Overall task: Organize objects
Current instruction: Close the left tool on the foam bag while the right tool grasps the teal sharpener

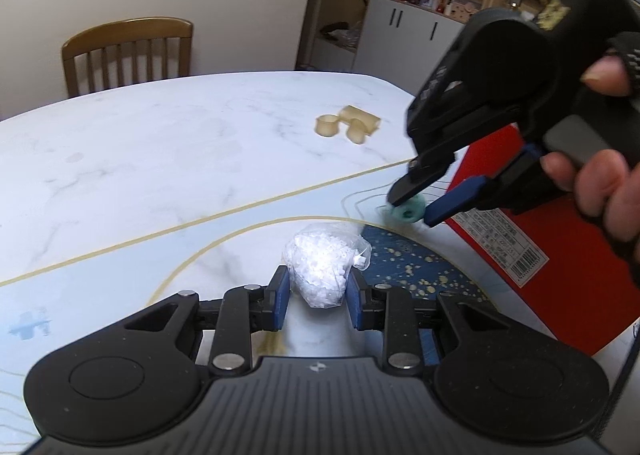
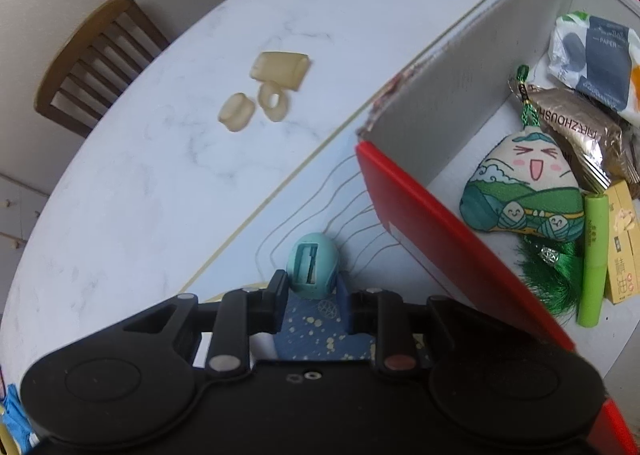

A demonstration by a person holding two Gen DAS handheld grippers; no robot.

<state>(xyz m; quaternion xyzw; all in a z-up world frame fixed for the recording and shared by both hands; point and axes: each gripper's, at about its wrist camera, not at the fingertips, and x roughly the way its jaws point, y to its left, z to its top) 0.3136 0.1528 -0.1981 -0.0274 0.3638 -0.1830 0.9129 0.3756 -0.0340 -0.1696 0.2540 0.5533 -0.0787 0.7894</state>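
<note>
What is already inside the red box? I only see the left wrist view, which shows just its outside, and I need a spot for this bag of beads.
Observer: A plush charm with a green tassel lies near the corner of the red box.
Operator: Anything else in there?
Observer: A green tube and a yellow carton lie beside it, with a tissue pack further back.
Operator: What is that teal thing?
Observer: A teal sharpener, blade slot showing, gripped by the right gripper.
</note>
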